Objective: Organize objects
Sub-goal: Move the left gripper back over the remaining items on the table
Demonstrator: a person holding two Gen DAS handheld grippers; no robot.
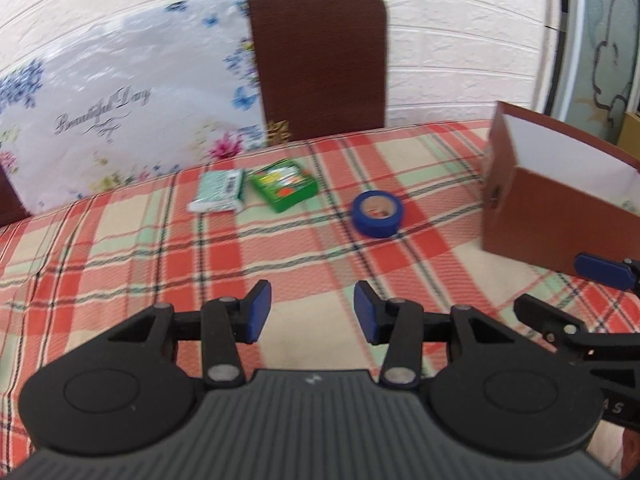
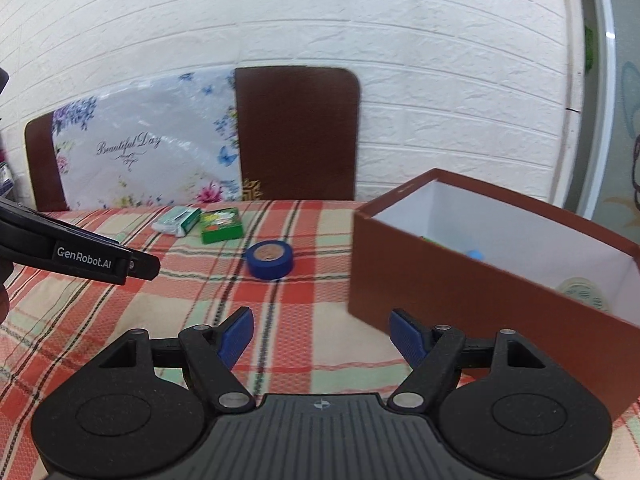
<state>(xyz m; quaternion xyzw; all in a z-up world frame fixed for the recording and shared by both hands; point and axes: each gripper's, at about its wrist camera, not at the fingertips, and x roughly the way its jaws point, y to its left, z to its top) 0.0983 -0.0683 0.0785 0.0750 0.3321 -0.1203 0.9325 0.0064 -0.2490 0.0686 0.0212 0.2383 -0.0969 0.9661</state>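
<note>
A blue tape roll (image 1: pixel 378 214) (image 2: pixel 270 260) lies flat on the plaid tablecloth. Behind it lie a green box (image 1: pixel 282 184) (image 2: pixel 221 226) and a pale green packet (image 1: pixel 218 192) (image 2: pixel 178 220). A brown open box (image 1: pixel 560 208) (image 2: pixel 480 272) stands at the right; a tape roll (image 2: pixel 584 292) and a small blue thing (image 2: pixel 475 255) lie inside. My left gripper (image 1: pixel 312 314) is open and empty, well short of the tape. My right gripper (image 2: pixel 322 338) is open and empty, next to the box's near left corner.
The plaid tablecloth (image 1: pixel 120 248) (image 2: pixel 312 344) covers the table. A brown chair back (image 1: pixel 320 60) (image 2: pixel 296 132) and a floral cover (image 1: pixel 120 100) stand behind the far edge against a white brick wall. The right gripper's finger (image 1: pixel 600 270) shows at the left view's right edge.
</note>
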